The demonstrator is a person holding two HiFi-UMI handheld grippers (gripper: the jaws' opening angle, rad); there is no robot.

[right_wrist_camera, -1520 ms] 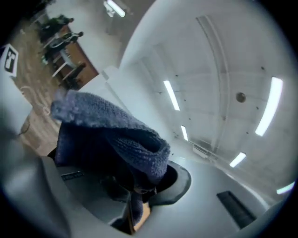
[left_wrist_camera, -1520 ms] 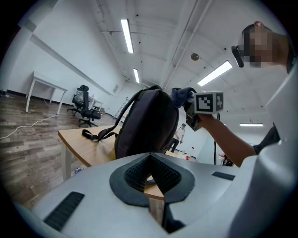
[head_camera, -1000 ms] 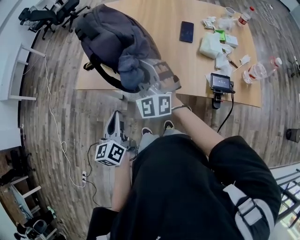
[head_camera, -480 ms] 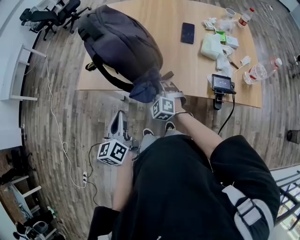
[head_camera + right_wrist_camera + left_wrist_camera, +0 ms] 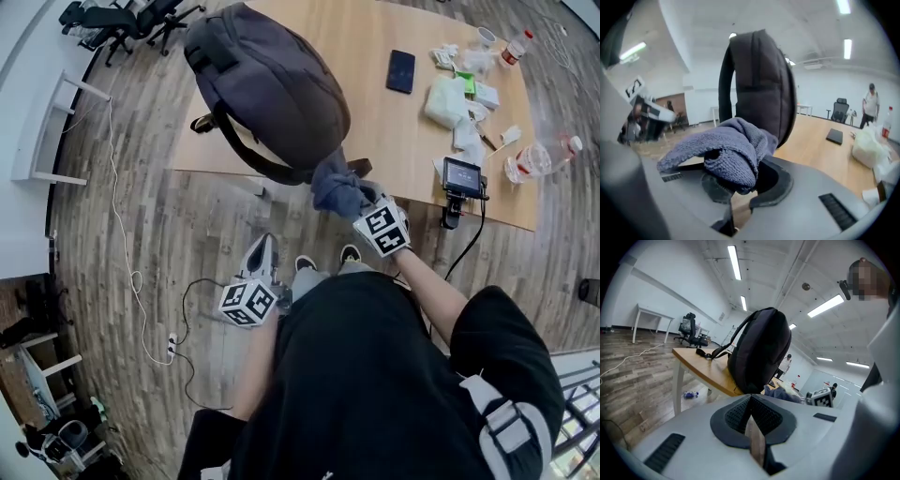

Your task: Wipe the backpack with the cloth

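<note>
**Right tongs holding the cloth at the foot of the backpack**

The backpack (image 5: pixel 272 89) stands upright at the left end of the bench (image 5: pixel 375 131), its lower end reaching the near edge. The right tongs (image 5: pixel 354 199) pinch the grey-blue cloth (image 5: pixel 334 187), which bunches over both pads in the right gripper view (image 5: pixel 726 150). The cloth sits at the near edge, right at the foot of the backpack. Whether it actually touches the backpack cannot be told. The left tongs (image 5: pixel 263 248) are pressed together with nothing between them. They are held low over the wooden floor (image 5: pixel 141 216), well short of the near edge. A phone (image 5: pixel 400 71) lies flat towards the far edge, and a plastic bottle (image 5: pixel 542 157) lies near the right end.
</note>
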